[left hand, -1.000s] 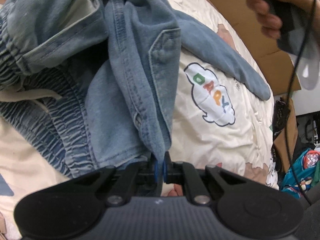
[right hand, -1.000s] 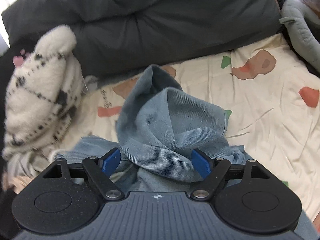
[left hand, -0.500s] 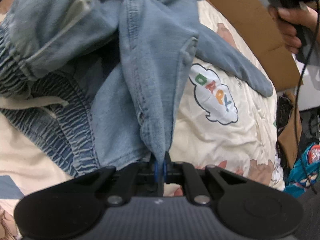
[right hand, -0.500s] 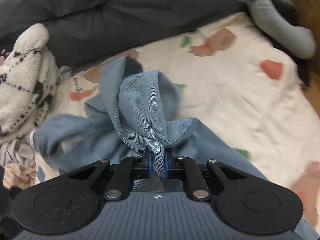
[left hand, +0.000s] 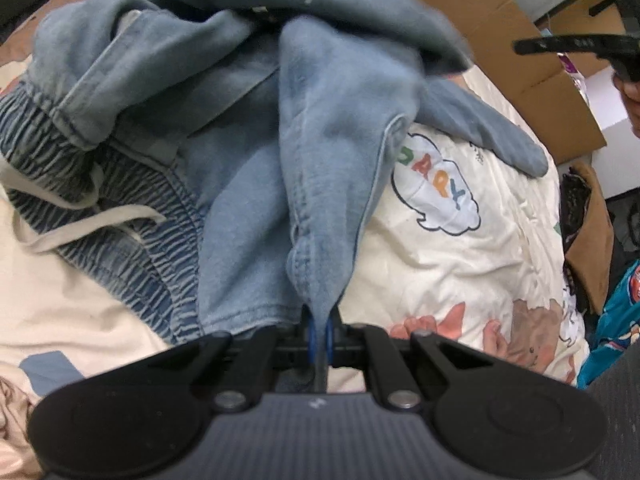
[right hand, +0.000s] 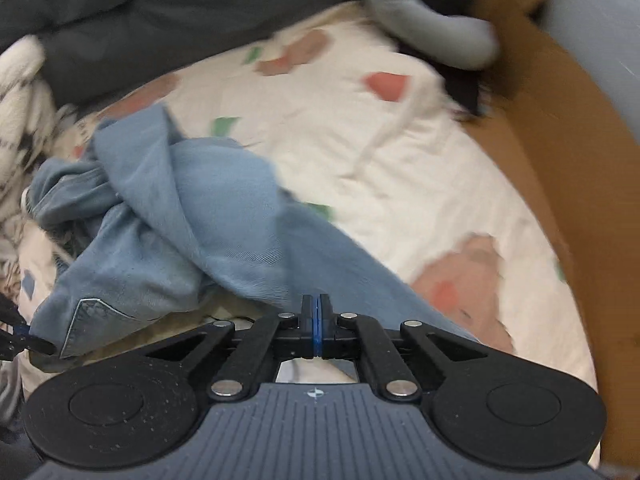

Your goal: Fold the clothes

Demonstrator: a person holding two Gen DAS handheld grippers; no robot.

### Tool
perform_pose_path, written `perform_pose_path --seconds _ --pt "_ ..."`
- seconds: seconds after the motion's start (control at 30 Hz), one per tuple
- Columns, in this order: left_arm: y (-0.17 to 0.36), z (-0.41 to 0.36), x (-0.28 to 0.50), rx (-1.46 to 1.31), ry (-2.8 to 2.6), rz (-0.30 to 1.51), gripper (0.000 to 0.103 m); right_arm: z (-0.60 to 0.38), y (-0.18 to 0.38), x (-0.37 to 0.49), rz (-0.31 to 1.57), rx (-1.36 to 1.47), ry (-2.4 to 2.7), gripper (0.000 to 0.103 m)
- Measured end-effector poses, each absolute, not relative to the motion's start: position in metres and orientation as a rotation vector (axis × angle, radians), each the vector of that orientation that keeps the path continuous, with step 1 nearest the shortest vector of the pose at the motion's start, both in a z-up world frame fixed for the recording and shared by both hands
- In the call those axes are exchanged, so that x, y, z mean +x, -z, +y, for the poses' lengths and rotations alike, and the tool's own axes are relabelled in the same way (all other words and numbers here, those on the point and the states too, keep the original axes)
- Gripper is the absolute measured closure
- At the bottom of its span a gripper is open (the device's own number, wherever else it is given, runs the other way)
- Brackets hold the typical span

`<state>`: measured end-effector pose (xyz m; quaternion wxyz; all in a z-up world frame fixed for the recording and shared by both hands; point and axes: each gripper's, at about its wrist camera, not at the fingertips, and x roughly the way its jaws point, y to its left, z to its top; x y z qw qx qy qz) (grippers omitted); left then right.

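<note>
Denim fills the near field of both views. The left gripper (left hand: 319, 336) has its 2 blue-padded fingers clamped on a hem corner of the light-blue denim drawstring trousers (left hand: 248, 152), exactly as it did 1 second ago. The right gripper (right hand: 316, 326) is where the change lies: 1 second ago its fingers stood wide apart around a bunch of the cloth, half a second ago they pinched it, and now they are pressed together with the denim running down behind them. Whether cloth sits between the pads cannot be made out, though the fabric stretches taut from that spot.

Beyond the fingers, the trousers are partly lifted and drawn out between the 2 tools; the bunched hump seen earlier has opened into a longer, flatter sweep. The elastic waistband (left hand: 120, 216) and its cream drawstring (left hand: 80, 224) lie crumpled on the cream patterned bedsheet (left hand: 460, 264).

Judged from this, the garment is being spread, not yet folded: no neat crease or stacked layers show.

Farther off sit a brown cardboard box (left hand: 516, 40), a dark grey pillow (right hand: 168, 12) and a white-and-black fluffy garment (right hand: 20, 92).
</note>
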<state>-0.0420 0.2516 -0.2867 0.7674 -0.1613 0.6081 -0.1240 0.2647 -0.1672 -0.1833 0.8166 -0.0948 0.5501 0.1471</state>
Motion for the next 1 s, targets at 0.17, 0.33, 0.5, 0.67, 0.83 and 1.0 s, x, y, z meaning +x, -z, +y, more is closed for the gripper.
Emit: perform_pose_path --seconds 0.17,0.33,0.5,0.67,0.83,1.0 --pt "0.272 0.258 -0.035 -0.315 0.251 1.301 0.093 -0.223 0.158 0.255 1.152 -0.117 -0.242 0.103" --pt "0.258 0.264 -0.029 -0.280 0.233 1.281 0.056 -0.242 0.163 0.240 1.135 -0.016 -0.233 0.102" --pt "0.242 0.287 0.001 -0.241 0.172 1.224 0.045 -0.231 0.172 0.236 1.133 -0.005 -0.264 0.072" --pt "0.226 0.315 0.038 -0.201 0.098 1.155 0.021 -0.219 0.180 0.233 1.131 0.007 -0.295 0.052" --pt "0.210 0.342 0.075 -0.162 0.026 1.084 0.017 -0.208 0.188 0.230 1.168 0.027 -0.320 0.052" --pt "0.227 0.366 0.105 -0.187 -0.022 1.126 0.017 -0.214 0.189 0.228 1.180 0.078 -0.298 0.052"
